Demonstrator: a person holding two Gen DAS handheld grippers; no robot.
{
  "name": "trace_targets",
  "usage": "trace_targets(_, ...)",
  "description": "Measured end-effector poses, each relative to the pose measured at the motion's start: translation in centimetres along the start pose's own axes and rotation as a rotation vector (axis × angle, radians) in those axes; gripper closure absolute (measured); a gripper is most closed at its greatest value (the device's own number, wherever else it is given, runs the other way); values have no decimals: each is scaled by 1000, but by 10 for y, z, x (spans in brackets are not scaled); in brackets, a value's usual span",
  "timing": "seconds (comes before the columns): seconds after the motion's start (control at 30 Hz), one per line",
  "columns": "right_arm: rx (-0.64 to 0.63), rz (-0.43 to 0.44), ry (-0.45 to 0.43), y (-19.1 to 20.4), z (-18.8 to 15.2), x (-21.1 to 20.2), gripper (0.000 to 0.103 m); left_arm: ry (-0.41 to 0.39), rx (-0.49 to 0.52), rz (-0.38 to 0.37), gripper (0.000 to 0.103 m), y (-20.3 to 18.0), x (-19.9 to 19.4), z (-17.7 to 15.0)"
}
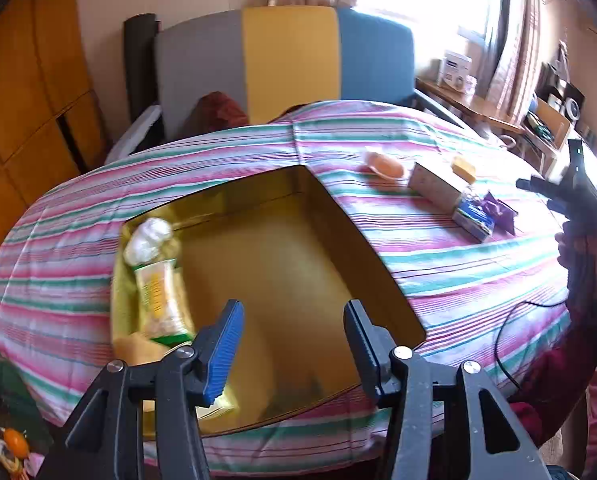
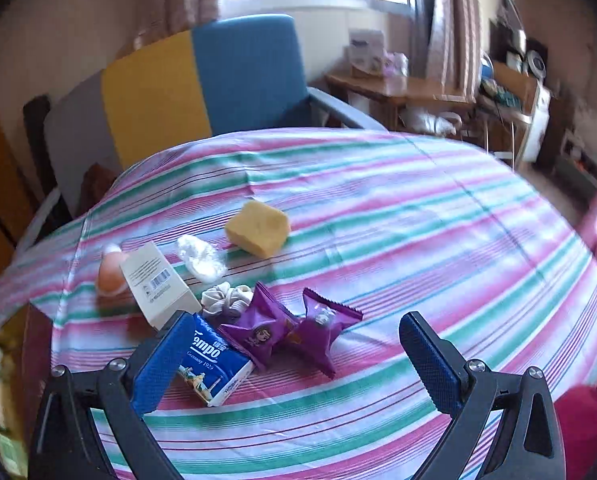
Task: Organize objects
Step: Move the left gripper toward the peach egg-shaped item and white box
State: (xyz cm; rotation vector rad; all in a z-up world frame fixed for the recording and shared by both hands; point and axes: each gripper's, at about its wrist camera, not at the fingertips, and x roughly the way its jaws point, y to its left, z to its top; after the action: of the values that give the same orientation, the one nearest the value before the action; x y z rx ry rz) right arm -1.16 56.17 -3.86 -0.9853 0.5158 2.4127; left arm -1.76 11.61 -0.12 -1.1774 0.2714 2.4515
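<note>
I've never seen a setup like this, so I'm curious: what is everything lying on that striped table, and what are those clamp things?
Tin: one, gold, open, on the cloth at the left.
Snack packet: one, yellow-green, inside the tin.
Sponge: one, yellow, mid-table.
Carton: one, white, lying beside the tissues.
Tissue pack: one, blue.
Purple packets: two, touching.
Scrunchie: one, white.
Plastic wrap: one, clear.
Pink-orange item: one, blurred.
Tablecloth: striped.
Chair: grey, yellow, blue.
Left gripper: open, over the tin.
Right gripper: open, empty.
</note>
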Motion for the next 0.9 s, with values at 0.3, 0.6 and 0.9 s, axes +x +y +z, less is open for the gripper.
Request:
trace_targets(0.3,213,59,22,-35,3,0,0,17,100,-20,50,-47,19,20)
trace_targets(0.6,287,113,84,-46,-3,11,0,42,170,-67,50,-86,38,39)
trace_targets(0.9,316,150,105,-50,-4,15,0,142,103,-200,50,-107,71,66)
